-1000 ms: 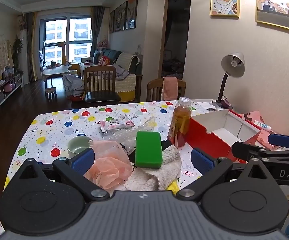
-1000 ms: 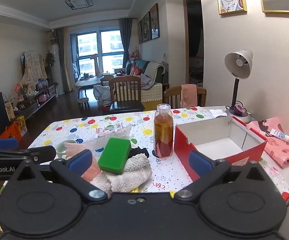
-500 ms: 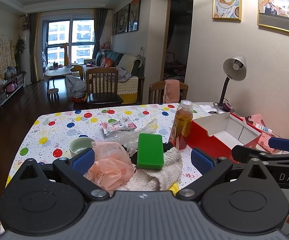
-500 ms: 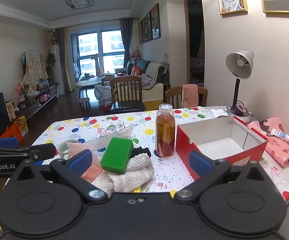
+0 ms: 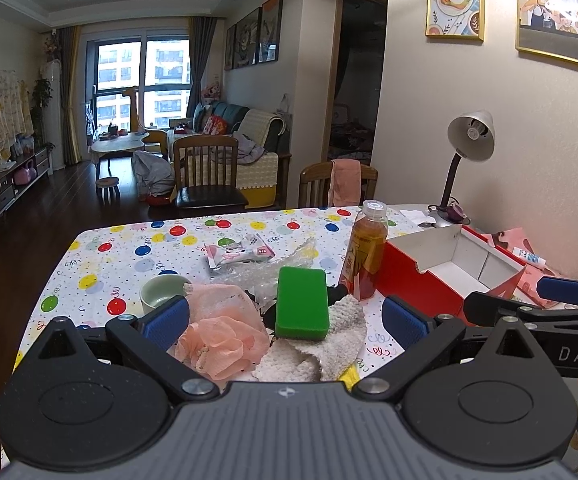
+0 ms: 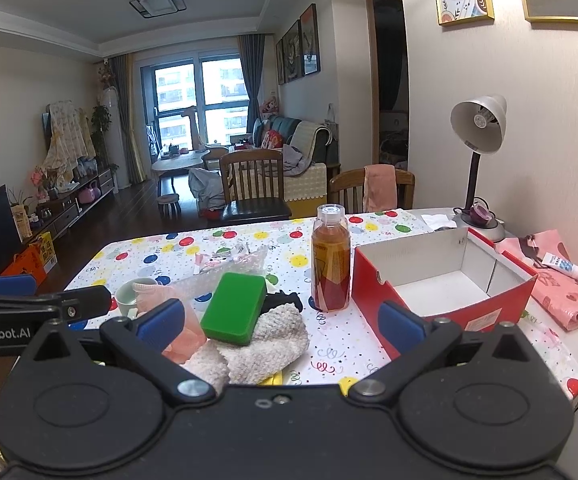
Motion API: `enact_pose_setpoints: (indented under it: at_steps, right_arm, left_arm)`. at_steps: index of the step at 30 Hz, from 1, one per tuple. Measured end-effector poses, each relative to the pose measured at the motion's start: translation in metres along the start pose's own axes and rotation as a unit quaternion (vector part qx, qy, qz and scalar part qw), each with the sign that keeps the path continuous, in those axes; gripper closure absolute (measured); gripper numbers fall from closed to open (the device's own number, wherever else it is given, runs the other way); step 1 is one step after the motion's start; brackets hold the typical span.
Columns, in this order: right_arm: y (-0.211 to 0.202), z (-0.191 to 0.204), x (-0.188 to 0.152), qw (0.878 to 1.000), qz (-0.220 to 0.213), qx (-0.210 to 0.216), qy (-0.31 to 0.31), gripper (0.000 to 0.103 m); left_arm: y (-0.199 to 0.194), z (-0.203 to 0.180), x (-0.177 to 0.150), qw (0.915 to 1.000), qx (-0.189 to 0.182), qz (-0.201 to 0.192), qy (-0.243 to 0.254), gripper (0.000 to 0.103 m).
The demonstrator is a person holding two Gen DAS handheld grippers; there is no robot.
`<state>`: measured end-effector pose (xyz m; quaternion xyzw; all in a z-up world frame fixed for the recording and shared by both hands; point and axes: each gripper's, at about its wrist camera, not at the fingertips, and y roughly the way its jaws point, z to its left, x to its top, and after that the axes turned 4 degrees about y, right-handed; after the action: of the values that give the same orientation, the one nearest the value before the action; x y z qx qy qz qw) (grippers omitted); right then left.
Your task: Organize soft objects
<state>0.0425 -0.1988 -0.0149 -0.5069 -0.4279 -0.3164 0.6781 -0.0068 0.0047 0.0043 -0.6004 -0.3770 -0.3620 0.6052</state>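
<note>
Judging by the empty red box, sorting has not begun: every soft item sits in a heap at the table's near edge, left of the bottle. Both grippers, left and right, hover spread wide, holding nothing. The green sponge lies atop a nubby off-white cloth, touching it; a peach mesh puff sits just beside them, by the cup. All look light, squashy.

Green sponge, peach mesh puff, seemingly off-white knit cloth, red box, balloon-dotted tablecloth.
</note>
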Motion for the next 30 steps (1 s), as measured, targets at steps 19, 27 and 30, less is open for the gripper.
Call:
enact_pose_setpoints:
  at_steps: [19,27,30]
  right_arm:
    - [-0.001,0.003,-0.001,1.0,0.005,0.006,-0.005,0.0]
    - [0.005,0.009,0.006,1.0,0.001,0.011,-0.01,0.0]
    - [0.006,0.011,0.008,1.0,-0.004,0.013,-0.014,0.0]
  left_arm:
    - [0.002,0.007,0.002,0.9999,0.006,-0.007,-0.011,0.0]
    - [0.004,0.011,0.003,0.9998,0.003,-0.014,-0.014,0.0]
    - [0.006,0.014,0.004,0.9996,-0.006,-0.018,-0.022,0.0]
